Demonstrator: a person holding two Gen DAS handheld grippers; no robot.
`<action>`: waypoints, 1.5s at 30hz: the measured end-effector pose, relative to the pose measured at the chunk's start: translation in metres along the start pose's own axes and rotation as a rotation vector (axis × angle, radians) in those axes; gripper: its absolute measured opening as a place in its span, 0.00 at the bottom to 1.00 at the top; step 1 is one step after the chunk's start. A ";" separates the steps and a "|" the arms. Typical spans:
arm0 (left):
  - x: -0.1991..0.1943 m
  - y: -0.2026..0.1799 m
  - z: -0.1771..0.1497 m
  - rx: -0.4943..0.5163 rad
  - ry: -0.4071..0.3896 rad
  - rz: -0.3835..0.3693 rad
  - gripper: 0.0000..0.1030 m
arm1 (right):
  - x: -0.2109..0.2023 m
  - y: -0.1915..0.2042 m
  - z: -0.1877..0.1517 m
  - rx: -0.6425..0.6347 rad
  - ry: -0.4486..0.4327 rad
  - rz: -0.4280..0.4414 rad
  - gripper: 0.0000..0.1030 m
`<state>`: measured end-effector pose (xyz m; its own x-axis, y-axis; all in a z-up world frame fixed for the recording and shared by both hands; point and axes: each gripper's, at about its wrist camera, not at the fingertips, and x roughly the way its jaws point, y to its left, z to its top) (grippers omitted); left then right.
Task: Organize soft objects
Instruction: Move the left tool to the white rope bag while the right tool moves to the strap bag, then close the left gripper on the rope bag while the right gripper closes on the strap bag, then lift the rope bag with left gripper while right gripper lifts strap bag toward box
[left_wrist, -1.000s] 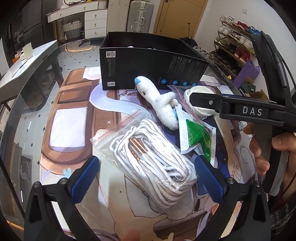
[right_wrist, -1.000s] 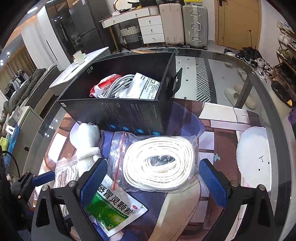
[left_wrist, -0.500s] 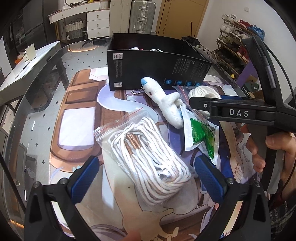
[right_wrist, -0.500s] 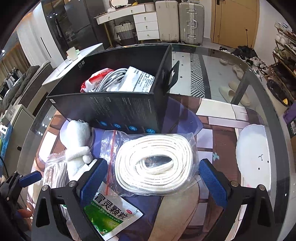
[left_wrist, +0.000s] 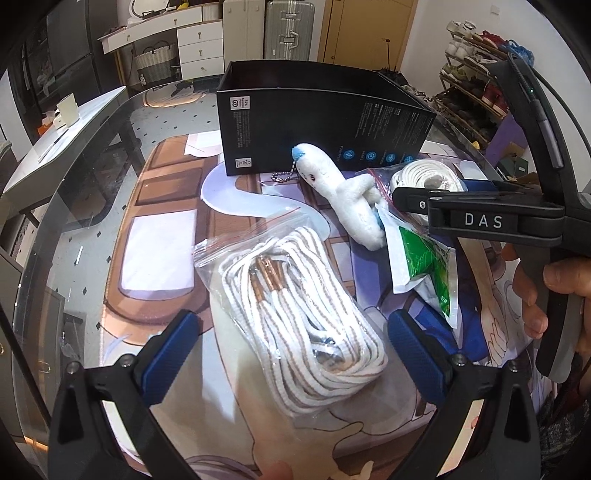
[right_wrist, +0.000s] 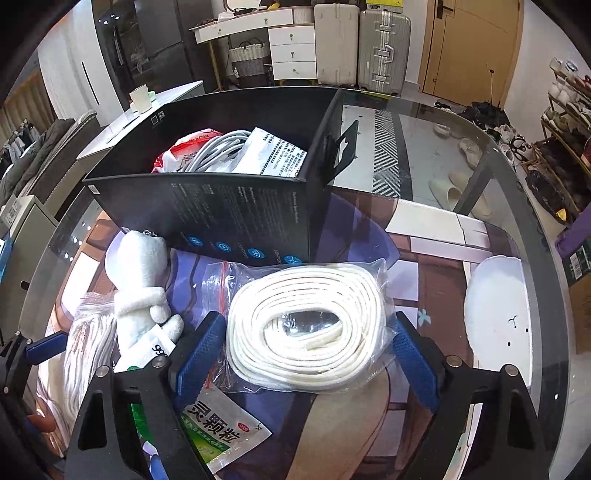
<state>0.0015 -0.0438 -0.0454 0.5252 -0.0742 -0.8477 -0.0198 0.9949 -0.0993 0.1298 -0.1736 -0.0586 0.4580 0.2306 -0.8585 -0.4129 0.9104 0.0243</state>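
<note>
The glass tabletop (right_wrist: 436, 155) is rounded at its edge and carries a printed mat (left_wrist: 155, 206) across most of its middle. At the far side of the mat stands a black box (right_wrist: 236, 218), open at the top, with a red and white packet, grey cables and a printed leaflet inside it.

In front of the box, nearest the right tongs (right_wrist: 306, 363), lies a clear zip bag holding a coil of cream cord (right_wrist: 306, 325). The right tongs' blue pads sit on either side of this bag and the jaws are closing on it; the left pad looks to be at the bag's edge, and the right pad stands at or just beside the plastic, so a firm grip is not shown.

To the left of that, a second zip bag of white striped rope (left_wrist: 295, 321) with copper-coloured ends lies on the mat. The left tongs (left_wrist: 291, 350) are spread wide around it, one blue pad on each side, neither pressing the bag.

Between the two bags a white plush toy (left_wrist: 343, 192) with a blue tip and a bead chain lies with its head against the box front. Just beside it is a green and white sachet (right_wrist: 221, 432), partly under the right tongs' left finger.

In the left wrist view a hand (left_wrist: 546, 291) grips the handle of the right tongs.
</note>
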 end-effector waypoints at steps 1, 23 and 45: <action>0.000 -0.001 0.000 0.005 0.000 0.004 0.99 | 0.000 0.000 -0.001 -0.003 -0.001 0.000 0.83; -0.009 0.012 -0.001 -0.016 -0.030 0.059 0.46 | -0.014 0.016 -0.014 -0.068 0.001 0.007 0.54; -0.027 0.006 -0.005 0.008 -0.096 0.043 0.38 | -0.048 -0.005 -0.020 -0.021 -0.042 0.103 0.41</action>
<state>-0.0170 -0.0360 -0.0261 0.6034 -0.0252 -0.7971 -0.0371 0.9975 -0.0596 0.0937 -0.1966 -0.0275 0.4444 0.3375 -0.8298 -0.4759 0.8737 0.1005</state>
